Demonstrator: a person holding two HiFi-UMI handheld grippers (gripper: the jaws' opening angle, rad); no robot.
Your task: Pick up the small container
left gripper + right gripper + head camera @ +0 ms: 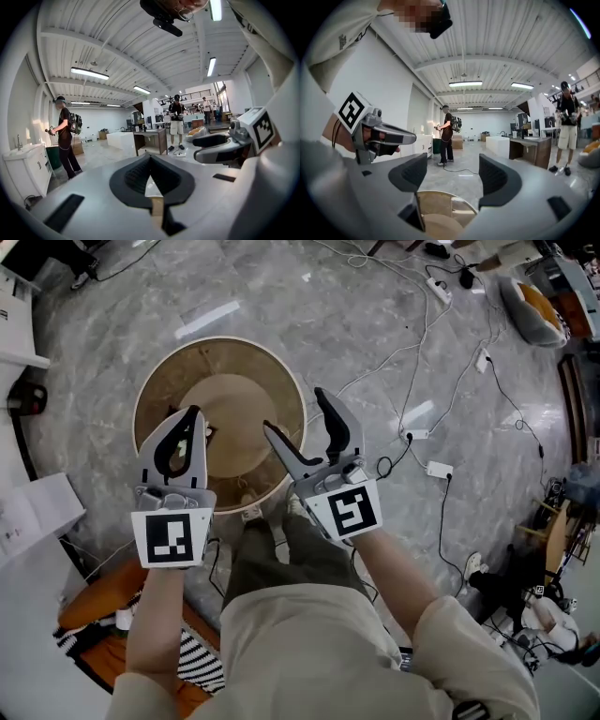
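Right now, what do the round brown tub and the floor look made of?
Round brown tub: probably wood or fibreboard, matte. The inside is mottled brown with a thin pale rim and no glare. It could also be dull plastic.
Floor: polished stone or marble-look tile, going by the grey veining and sharp light reflections.

This is a large open lab hall, with a ribbed white ceiling, strip lights and a grey stone floor strewn with cables. Left of a wooden desk stands a person with a backpack.
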